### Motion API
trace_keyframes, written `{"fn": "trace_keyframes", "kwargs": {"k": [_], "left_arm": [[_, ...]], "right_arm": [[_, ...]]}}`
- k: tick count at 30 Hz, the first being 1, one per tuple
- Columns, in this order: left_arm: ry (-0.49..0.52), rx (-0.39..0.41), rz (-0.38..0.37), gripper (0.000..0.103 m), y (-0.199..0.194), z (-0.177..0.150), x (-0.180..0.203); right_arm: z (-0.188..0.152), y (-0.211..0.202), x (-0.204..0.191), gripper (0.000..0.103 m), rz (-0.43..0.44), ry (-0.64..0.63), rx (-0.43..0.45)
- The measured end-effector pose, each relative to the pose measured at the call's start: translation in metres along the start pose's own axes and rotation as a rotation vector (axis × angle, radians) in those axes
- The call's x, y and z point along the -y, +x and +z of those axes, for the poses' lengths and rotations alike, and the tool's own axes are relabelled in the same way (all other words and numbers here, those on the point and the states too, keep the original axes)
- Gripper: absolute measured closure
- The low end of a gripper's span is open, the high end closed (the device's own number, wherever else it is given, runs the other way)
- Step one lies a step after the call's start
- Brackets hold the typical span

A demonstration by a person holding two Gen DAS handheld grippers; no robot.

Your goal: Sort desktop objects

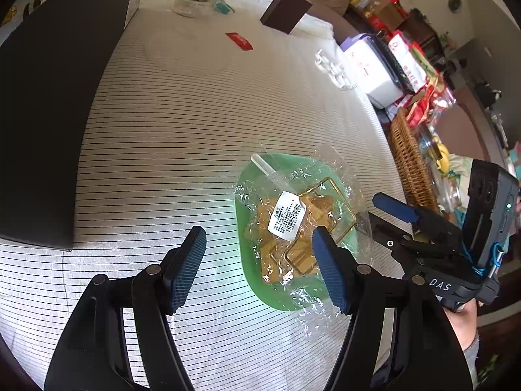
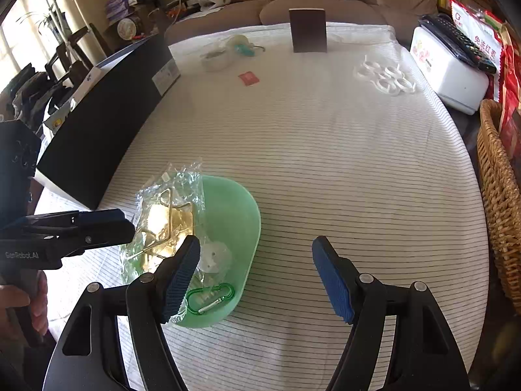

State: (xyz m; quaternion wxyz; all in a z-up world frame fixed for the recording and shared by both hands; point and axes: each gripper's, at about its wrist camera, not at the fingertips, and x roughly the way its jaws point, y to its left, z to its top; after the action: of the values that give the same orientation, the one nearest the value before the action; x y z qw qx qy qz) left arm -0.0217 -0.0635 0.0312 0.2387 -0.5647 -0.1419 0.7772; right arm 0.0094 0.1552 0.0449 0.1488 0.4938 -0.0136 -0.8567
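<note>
While the clear plastic packet of gold hooks lies loosely across the green tray, both the left gripper and the right gripper are held unclenched beside it, nothing grasped. A slip off the tray's rim is judged likely if crinkled film alone is pinched.

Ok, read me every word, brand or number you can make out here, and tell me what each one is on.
"DAS": body of the right claw.
"GenRobot_AI", faint: body of the left claw.
White barcode label on the clear packet in the green tray: too small.
Red Chinese print on the white bag: not reliably legible.
Sticker on the black box: blurred.
</note>
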Motion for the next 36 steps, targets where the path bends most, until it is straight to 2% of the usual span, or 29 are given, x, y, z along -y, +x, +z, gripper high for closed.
{"fn": "trace_keyframes", "kwargs": {"k": [13, 17, 18, 19, 20, 21, 24, 26, 31, 36], "left_arm": [[0.043, 0.021, 0.035, 0.039, -0.008, -0.005, 0.006], [0.065, 0.01, -0.002, 0.039, -0.01, -0.012, 0.008], [0.075, -0.001, -0.005, 0.041, -0.008, -0.014, 0.009], [0.084, -0.009, -0.006, 0.044, -0.006, -0.015, 0.01], [0.091, -0.017, -0.011, 0.055, -0.003, -0.016, 0.012], [0.099, -0.02, -0.012, 0.058, -0.002, -0.017, 0.015], [0.114, -0.003, 0.02, 0.059, 0.001, -0.015, 0.022], [0.082, 0.0, 0.007, 0.059, 0.005, -0.011, 0.019], [0.064, 0.007, 0.004, 0.059, 0.021, 0.013, 0.026], [0.085, 0.025, 0.013, 0.059, 0.047, 0.07, 0.029]], "right_arm": [[-0.004, 0.0, 0.023, 0.029, -0.021, 0.081, 0.013], [-0.005, -0.001, 0.04, 0.03, 0.088, 0.175, 0.008], [-0.005, 0.0, 0.041, 0.037, 0.106, 0.187, 0.004], [-0.005, 0.003, 0.042, 0.051, 0.125, 0.194, -0.006], [-0.005, 0.008, 0.042, 0.058, 0.151, 0.204, -0.024], [-0.005, 0.013, 0.04, 0.064, 0.174, 0.209, -0.041], [-0.005, 0.026, 0.031, 0.077, 0.206, 0.2, -0.082], [-0.001, 0.027, 0.027, 0.084, 0.211, 0.193, -0.079], [0.026, 0.036, 0.043, 0.083, 0.199, 0.23, -0.036], [0.069, 0.055, 0.069, 0.084, 0.181, 0.258, 0.002]]}}
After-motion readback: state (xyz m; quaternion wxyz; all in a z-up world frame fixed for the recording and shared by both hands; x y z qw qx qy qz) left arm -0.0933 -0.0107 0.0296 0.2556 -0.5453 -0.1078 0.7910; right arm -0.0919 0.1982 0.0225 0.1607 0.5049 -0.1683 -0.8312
